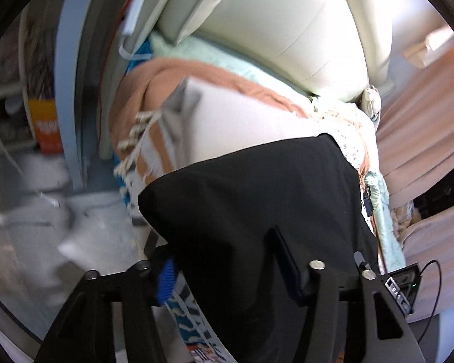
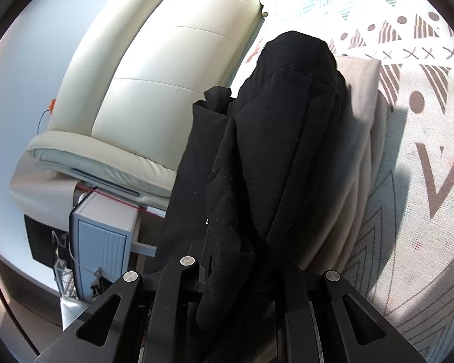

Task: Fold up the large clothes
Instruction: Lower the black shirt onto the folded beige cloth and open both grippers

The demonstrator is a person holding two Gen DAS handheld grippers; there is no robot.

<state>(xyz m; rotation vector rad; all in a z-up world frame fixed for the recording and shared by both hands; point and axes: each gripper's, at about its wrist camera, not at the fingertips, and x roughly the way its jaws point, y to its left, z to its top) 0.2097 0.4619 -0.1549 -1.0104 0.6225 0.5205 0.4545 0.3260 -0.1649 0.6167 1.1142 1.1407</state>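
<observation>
Both hand-held grippers are clamped on the same black garment (image 2: pixel 275 151). The left hand-held gripper (image 1: pixel 227 272) has it bunched between its fingers, and the right hand-held gripper (image 2: pixel 242 287) pinches a thick fold. The garment drapes over a beige folded cloth (image 2: pixel 363 115) on the patterned bed (image 2: pixel 423 181), near the cream headboard (image 2: pixel 166 69).

A cream padded headboard (image 2: pixel 154 90) is seen against a pale wall (image 2: pixel 24 69), brightly lit by daylight. Beside it, a grey-blue cabinet (image 2: pixel 101 236) is set low by the bed. The bed is covered by a patterned spread (image 2: pixel 423 96). In the left view, pink curtains (image 1: pixel 423 139) are hung at the right, and blurred shelves (image 1: pixel 12 115) are shown at the left.
</observation>
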